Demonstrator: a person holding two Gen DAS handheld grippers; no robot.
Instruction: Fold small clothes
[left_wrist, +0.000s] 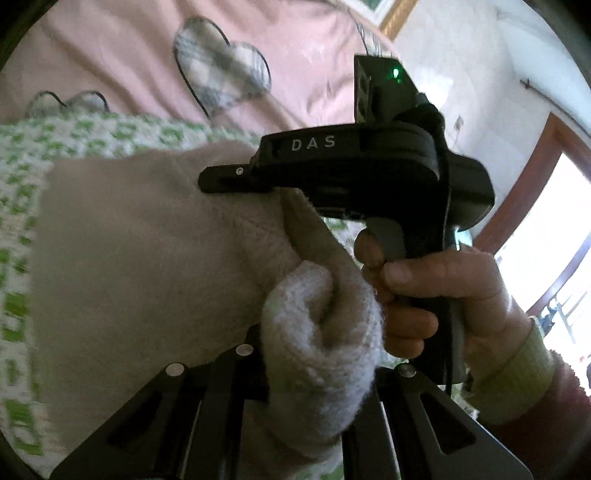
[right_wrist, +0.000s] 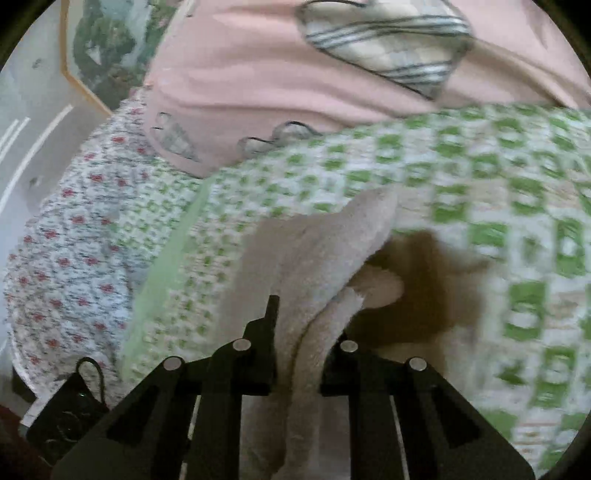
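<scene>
your left gripper (left_wrist: 314, 369) is closed tight on a bunched edge of the small beige knit garment (left_wrist: 147, 258), the wad of fuzzy fabric bulging up between its fingers and spilling just ahead of them. from there the garment spreads out to the left of the fingers, over the green-and-white checked cover (left_wrist: 55, 147).

only the left wrist view shows your right gripper (left_wrist: 236, 181) from the side: it sits ahead of the left fingers, its narrow tip pinched shut on the garment's far edge, with your right hand (left_wrist: 443, 295) wrapped around the handle and a pale green cuff (left_wrist: 517, 373) at the wrist. the pink quilt with plaid hearts (left_wrist: 221, 66) lies beyond.

the right wrist view shows that grip from the inside: the garment (right_wrist: 314, 258) runs as a folded strip straight up between the right fingers (right_wrist: 271, 314), which are nearly together and clamped on it, and it lifts ahead of them, casting a dark shadow on the checked cover (right_wrist: 480, 184) to the right of the fingers. only this view shows the floral sheet with red flowers (right_wrist: 66, 240) far left of the fingers.
</scene>
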